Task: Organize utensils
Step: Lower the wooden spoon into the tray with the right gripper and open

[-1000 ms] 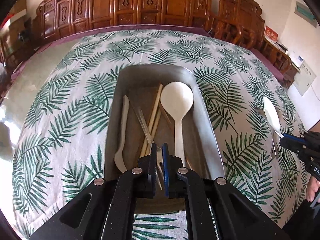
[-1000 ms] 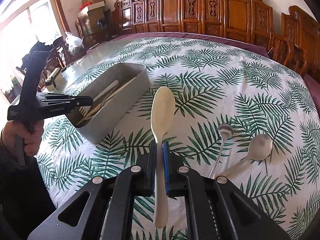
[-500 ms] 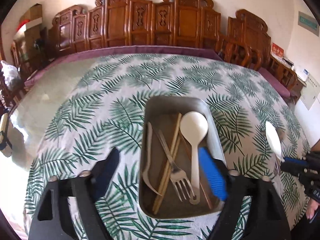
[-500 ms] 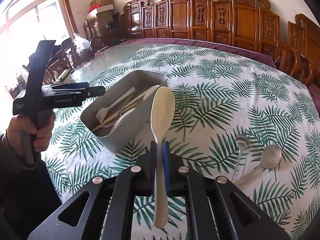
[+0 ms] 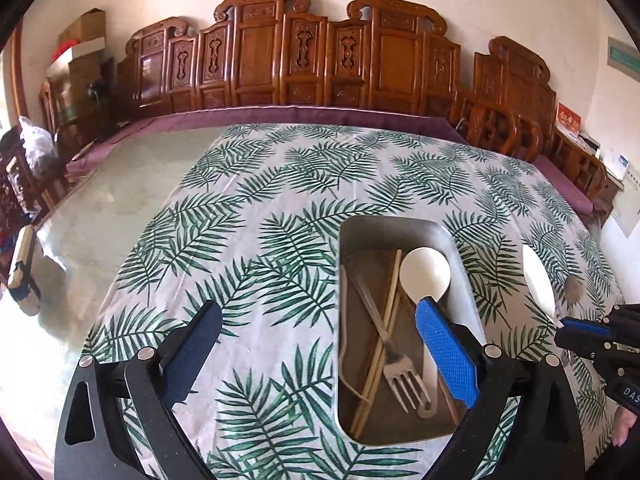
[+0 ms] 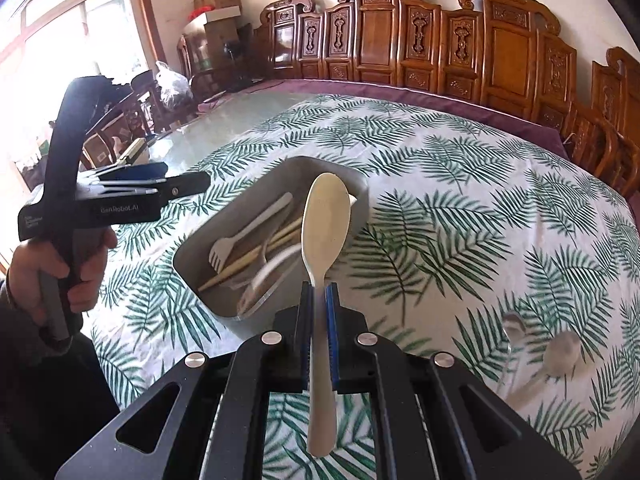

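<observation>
Nearest, the right gripper (image 6: 319,312) has its blue-padded fingers clamped on the handle of a cream spoon (image 6: 323,224), bowl raised over the near end of a grey rounded tray (image 5: 460,272). The left gripper (image 5: 316,344), its body lettered "GenRobot.AI", has its fingers spread wide and empty. In the tray lie a white spoon (image 5: 426,272), a metal fork (image 5: 396,364) and wooden chopsticks (image 5: 386,312). Toward the table's right edge, two metal spoons (image 6: 560,354) rest on the leaf-print cloth (image 5: 280,208). Farthest, carved wooden chairs (image 5: 332,56).

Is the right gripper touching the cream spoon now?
Touching. The right wrist view shows the right gripper shut on the cream spoon, both pads pressed against its handle.
</observation>
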### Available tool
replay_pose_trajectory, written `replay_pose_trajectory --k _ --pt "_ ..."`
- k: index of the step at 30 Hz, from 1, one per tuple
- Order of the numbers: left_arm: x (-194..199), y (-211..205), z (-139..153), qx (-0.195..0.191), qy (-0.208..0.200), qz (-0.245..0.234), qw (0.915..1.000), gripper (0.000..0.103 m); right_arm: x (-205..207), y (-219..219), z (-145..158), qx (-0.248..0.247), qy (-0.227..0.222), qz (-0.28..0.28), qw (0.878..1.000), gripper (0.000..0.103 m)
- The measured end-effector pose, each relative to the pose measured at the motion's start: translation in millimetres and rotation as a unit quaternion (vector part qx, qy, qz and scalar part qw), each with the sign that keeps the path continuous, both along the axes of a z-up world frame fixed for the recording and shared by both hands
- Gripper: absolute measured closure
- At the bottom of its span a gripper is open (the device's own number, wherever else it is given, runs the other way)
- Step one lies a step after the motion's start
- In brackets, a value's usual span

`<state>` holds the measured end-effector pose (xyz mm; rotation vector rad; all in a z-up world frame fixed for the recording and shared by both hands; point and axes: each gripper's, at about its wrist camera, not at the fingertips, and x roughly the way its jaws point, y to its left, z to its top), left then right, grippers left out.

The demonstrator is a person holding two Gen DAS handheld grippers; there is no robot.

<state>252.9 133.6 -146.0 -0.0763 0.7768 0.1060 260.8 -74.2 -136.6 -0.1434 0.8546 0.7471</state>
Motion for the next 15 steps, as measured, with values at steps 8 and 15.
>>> replay_pose_trajectory --k 8,15 --pt "-0.2 18.0 -1.0 -0.004 -0.005 0.022 0.9997 0.009 17.5 33.5 6.4 0.033 0.006 0.004 0.999 0.095" --pt "0.1 27.4 -1.0 -0.006 -0.006 0.031 0.9995 0.009 40.2 61.8 7.9 0.062 0.025 0.003 0.998 0.094"
